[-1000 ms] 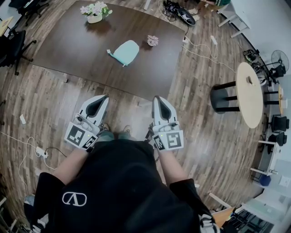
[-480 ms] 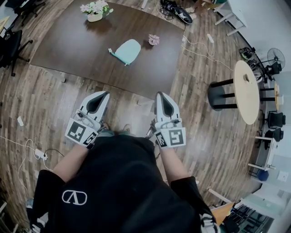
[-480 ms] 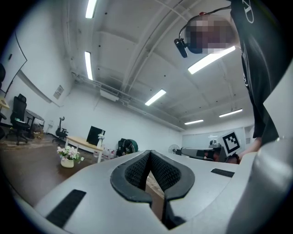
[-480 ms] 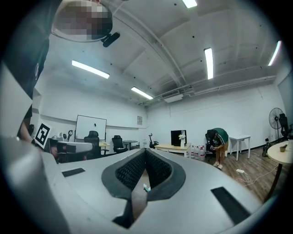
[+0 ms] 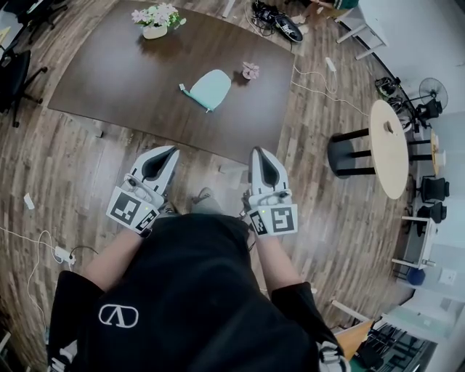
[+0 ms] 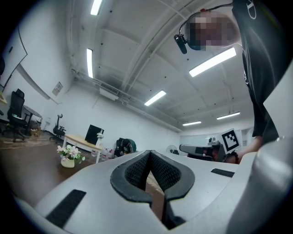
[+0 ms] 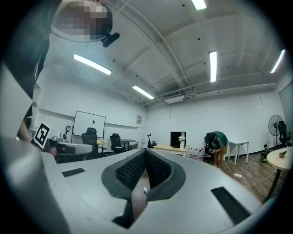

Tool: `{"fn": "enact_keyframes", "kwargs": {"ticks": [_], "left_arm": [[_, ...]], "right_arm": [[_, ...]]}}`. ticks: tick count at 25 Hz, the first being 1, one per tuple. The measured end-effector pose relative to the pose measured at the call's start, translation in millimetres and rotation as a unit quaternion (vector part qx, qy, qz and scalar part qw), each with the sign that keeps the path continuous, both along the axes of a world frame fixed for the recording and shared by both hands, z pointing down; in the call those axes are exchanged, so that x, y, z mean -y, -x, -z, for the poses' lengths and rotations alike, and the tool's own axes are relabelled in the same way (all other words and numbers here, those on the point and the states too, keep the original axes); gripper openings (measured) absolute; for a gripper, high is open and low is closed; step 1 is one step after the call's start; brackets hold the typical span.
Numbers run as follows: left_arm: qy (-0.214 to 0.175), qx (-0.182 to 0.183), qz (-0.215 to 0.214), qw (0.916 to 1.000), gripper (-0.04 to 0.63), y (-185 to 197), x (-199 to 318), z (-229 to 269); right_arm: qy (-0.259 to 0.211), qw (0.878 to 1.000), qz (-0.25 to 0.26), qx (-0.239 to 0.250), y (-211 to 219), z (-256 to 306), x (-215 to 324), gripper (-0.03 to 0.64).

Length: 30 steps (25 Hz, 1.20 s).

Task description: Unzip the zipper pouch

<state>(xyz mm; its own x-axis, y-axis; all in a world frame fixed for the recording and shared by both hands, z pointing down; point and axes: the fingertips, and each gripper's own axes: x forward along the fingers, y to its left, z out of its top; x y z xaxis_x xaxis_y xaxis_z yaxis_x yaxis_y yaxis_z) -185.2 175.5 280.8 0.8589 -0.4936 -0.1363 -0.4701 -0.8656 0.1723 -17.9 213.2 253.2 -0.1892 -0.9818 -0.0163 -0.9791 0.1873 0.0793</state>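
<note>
The teal zipper pouch (image 5: 209, 89) lies flat on the dark brown table (image 5: 116, 80), its zipper pull end pointing left. Both grippers are held low in front of the person's body, over the wooden floor and short of the table's near edge, well away from the pouch. The left gripper (image 5: 172, 151) is shut with nothing in it, and its tips (image 6: 149, 151) meet in the left gripper view. The right gripper (image 5: 259, 151) is likewise shut and empty, with its tips touching (image 7: 145, 150). The pouch does not show in either gripper view.
A pot of flowers (image 5: 155, 22) stands at the table's far side and a small pink flower piece (image 5: 250, 70) to the right of the pouch. A round wooden table (image 5: 389, 149) and black stool (image 5: 349, 154) stand at right. A power strip (image 5: 62, 254) and cables lie on the floor.
The view has shifted slightly as the person steps: the table and pouch drift a little right and nearer. Both grippers stay shut in front of the body.
</note>
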Motion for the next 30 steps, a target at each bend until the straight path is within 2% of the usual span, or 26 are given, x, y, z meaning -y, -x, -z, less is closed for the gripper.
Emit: {"fn": "enact_keyframes", "kwargs": {"ticks": [5, 10, 18, 24, 30], "left_arm": [[0.002, 0.006, 0.002, 1.0000, 0.003, -7, 23, -5], [0.003, 0.017, 0.010, 0.9998, 0.003, -31, 54, -10], [0.006, 0.039, 0.031, 0.9987, 0.003, -85, 117, -10], [0.022, 0.057, 0.050, 0.9969, 0.003, -128, 155, -26], [0.029, 0.074, 0.063, 0.9949, 0.003, -154, 177, -46]], "right_arm": [[0.000, 1.000, 0.004, 0.003, -7, -3, 27, -0.002], [0.000, 1.000, 0.017, 0.010, -31, -10, 63, -0.002], [0.013, 0.998, 0.050, 0.027, -78, -17, 138, -0.002], [0.026, 0.995, 0.089, 0.036, -109, -30, 188, -0.002], [0.041, 0.991, 0.123, 0.038, -119, -52, 225, -0.002]]}}
